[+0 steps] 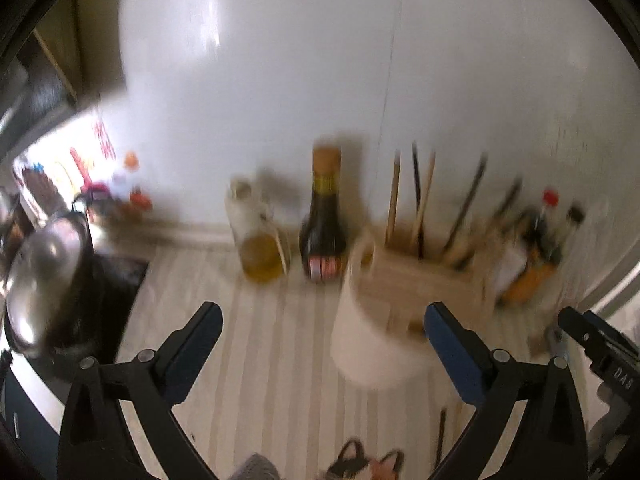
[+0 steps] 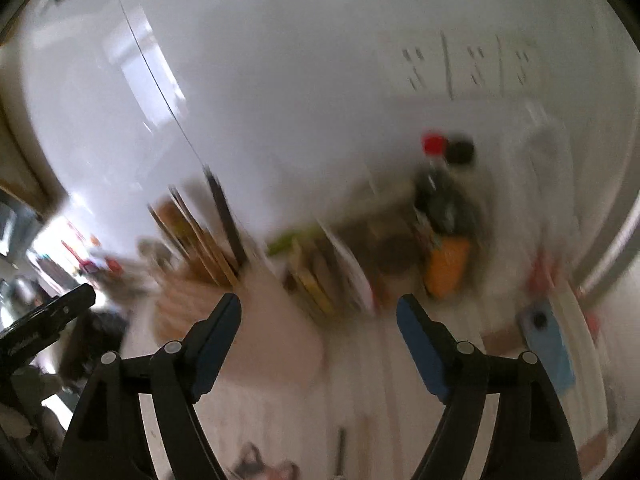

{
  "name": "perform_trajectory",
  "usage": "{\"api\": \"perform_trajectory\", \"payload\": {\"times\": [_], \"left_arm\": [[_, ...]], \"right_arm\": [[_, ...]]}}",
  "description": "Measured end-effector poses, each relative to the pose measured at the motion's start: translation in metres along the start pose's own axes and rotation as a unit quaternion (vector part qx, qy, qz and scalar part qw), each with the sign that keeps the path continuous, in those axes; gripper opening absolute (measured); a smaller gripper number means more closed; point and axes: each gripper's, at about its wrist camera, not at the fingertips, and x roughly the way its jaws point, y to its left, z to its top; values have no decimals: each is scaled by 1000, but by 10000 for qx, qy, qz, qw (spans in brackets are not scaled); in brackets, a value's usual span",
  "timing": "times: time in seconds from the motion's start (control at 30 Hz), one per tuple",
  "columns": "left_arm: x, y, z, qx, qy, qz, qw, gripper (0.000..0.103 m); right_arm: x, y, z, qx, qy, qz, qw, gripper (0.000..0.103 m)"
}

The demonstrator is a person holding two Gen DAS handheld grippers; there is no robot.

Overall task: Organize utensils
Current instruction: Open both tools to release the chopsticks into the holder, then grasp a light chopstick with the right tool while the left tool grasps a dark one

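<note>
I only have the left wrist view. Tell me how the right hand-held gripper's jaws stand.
Observer: The right hand-held gripper is open, with nothing between its blue pads.
Operator: Report what lies to its right.
Observer: A flat blue object lies on the counter near the picture's right edge. It is too blurred to identify.
Operator: Describe what stands just beyond the jaws.
Observer: A green item shows at the top of some leaning boards or plates. Blur hides what it is.
</note>
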Motion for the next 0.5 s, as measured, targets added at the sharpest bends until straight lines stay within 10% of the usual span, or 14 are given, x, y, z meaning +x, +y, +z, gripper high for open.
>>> {"api": "perform_trajectory", "payload": {"times": [0.2, 0.5], "left_arm": [[50, -10, -80, 217, 889, 169, 9957, 103], [109, -31, -155, 567, 1942, 195, 9791, 103]], "right_arm": [[35, -28, -71, 120, 1163, -186, 9930, 81], [102, -61, -171, 345, 2728, -390, 9607, 49]]}}
